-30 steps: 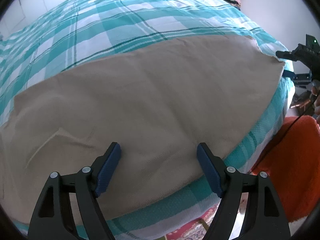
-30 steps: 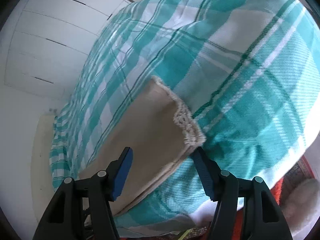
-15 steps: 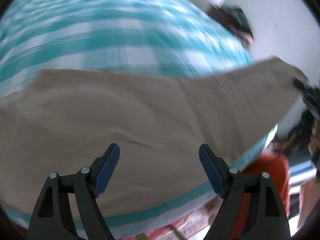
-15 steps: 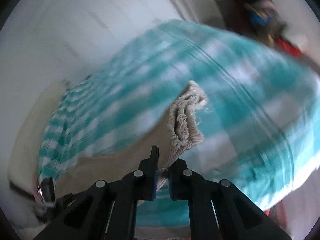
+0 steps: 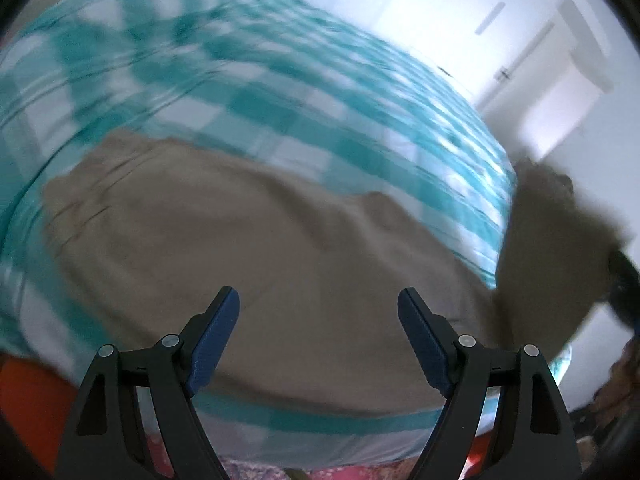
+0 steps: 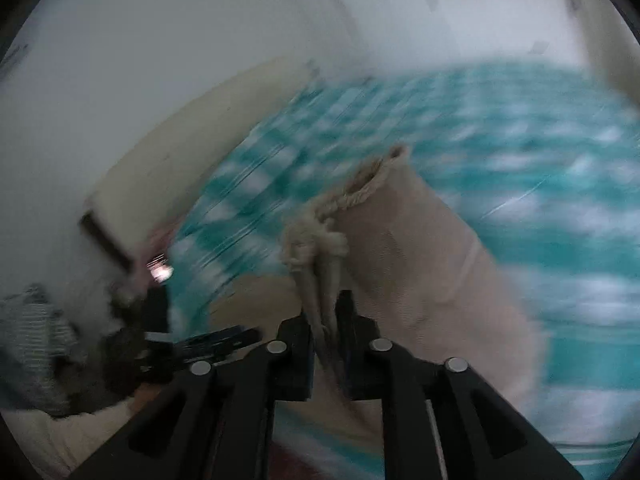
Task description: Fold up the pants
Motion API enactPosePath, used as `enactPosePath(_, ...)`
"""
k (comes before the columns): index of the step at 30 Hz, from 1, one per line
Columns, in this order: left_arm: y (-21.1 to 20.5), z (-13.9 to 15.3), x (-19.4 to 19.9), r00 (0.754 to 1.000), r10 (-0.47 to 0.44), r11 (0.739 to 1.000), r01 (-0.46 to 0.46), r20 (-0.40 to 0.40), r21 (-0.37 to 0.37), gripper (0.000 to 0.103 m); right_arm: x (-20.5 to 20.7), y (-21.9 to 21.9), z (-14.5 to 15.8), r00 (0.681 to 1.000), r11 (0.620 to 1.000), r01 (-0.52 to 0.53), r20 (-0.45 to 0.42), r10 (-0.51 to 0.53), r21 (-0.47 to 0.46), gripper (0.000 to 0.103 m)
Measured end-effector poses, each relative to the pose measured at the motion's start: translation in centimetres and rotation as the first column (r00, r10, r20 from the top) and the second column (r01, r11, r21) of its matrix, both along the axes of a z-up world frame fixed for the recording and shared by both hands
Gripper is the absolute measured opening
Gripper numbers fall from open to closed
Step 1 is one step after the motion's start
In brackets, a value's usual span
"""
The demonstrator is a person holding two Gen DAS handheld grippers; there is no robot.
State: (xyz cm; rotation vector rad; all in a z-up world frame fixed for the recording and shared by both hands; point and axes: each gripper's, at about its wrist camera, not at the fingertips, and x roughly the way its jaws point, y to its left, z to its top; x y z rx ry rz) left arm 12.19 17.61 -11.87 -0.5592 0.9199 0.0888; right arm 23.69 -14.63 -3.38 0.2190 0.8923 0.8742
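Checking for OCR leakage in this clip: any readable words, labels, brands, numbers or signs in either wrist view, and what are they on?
None readable in either view.
Beige pants: no tag or label visible.
Checked bedspread: pattern only, blurred by motion.
Left gripper and right gripper: no markings visible on the fingers.
White cupboard doors: handles only, no sign.

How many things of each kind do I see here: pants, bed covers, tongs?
Beige pants: 1
Teal checked bed cover: 1
Tongs: 2, left tongs open and empty, right tongs shut on the frayed pants hem
Total: 4
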Motion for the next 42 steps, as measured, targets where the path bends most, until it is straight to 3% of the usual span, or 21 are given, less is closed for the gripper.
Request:
enactPosePath(1, 0.5, -0.4, -0.6, 1.0, 0.016, 1.0, -0.016, -0.008, -0.001, 0.083, 0.2, 1.5, -1.6, 0.997, 0.999, -0.041, -0.063, 0.043, 0.032, 0.036)
enactPosePath(2, 1.1, -0.8, -1.3, 0.999, 0.03, 1.0, -0.03, -0.012, -0.002, 0.083, 0.2, 2.8, -3.6, 0.988, 0.995, -0.076, -0.131, 0.084, 0.062, 0.04)
enactPosePath(5, 1.7, -1.9, -2.3, 0.999, 0.046, 0.999, -0.046, -0.023, -0.01, 0.083, -0.5, 2.1, -5.5, 0.987, 0.996, -0.065, -0.145, 0.073, 0.058, 0.04)
enactPosePath(7, 1.7, -2.3, -2.7, 0.999, 0.034, 0.999, -0.035, -0.027, -0.034, 0.081, -0.2, -1.1, -5.9, 0.996, 1.0, 0.0, -0.092, -0.002, -0.025, 0.04)
enactPosePath(9, 0.7, -2.9, -1.7, 1.0, -0.022, 0.995, 0.02, -0.02, -0.101, 0.08, 0.5, -4.8, -6.4, 0.995, 0.992, 0.076, -0.055, -0.081, -0.097, 0.04)
enactPosePath(10, -0.1, -3.2, -0.9, 0.997, -0.074, 0.982, 0.072, -0.001, -0.172, 0.08, 0.6, -7.5, -7.0, 0.989, 0.983, 0.13, -0.052, -0.137, -0.127, 0.04)
enactPosePath(13, -1.6, -4.2, 1.5, 0.983, -0.185, 0.932, 0.174, -0.005, -0.318, 0.079, 0.2, -13.8, -8.7, 0.96, 0.96, 0.25, -0.098, -0.263, -0.124, 0.04)
enactPosePath(16, -2.4, -5.7, 4.5, 0.97, -0.238, 0.911, 0.207, -0.044, -0.356, 0.073, -1.3, -18.0, -10.5, 0.927, 0.939, 0.332, -0.151, -0.343, -0.092, 0.04)
enactPosePath(19, -3.5, -7.6, 6.8, 0.95, -0.276, 0.919, 0.216, -0.147, -0.331, 0.06, -3.7, -20.2, -12.9, 0.898, 0.921, 0.387, -0.205, -0.389, -0.051, 0.04)
enactPosePath(22, -5.3, -8.8, 7.8, 0.922, -0.321, 0.927, 0.261, -0.215, -0.269, 0.062, -5.4, -20.5, -14.5, 0.893, 0.921, 0.388, -0.232, -0.385, -0.037, 0.04)
enactPosePath(27, -7.1, -8.8, 8.1, 0.914, -0.343, 0.929, 0.295, -0.219, -0.225, 0.061, -6.1, -19.3, -15.1, 0.912, 0.936, 0.349, -0.215, -0.349, -0.035, 0.04)
enactPosePath(30, -7.6, -9.3, 8.0, 0.917, -0.325, 0.938, 0.282, -0.231, -0.2, 0.007, -6.0, -19.1, -14.5, 0.923, 0.939, 0.343, -0.181, -0.34, -0.015, 0.04)
enactPosePath(36, -7.1, -6.8, 5.5, 0.93, -0.342, 0.929, 0.313, -0.136, -0.197, 0.003, -4.5, -17.8, -11.5, 0.944, 0.946, 0.319, -0.066, -0.323, -0.058, 0.04)
enactPosePath(39, -6.9, -7.2, 4.9, 0.921, -0.357, 0.929, 0.332, -0.154, -0.166, 0.003, -3.5, -16.3, -10.4, 0.963, 0.961, 0.266, -0.018, -0.268, -0.073, 0.04)
enactPosePath(42, -7.6, -7.6, 5.0, 0.914, -0.362, 0.931, 0.343, -0.186, -0.126, 0.008, -2.3, -13.2, -13.4, 0.983, 0.976, 0.155, -0.073, -0.167, -0.154, 0.04)
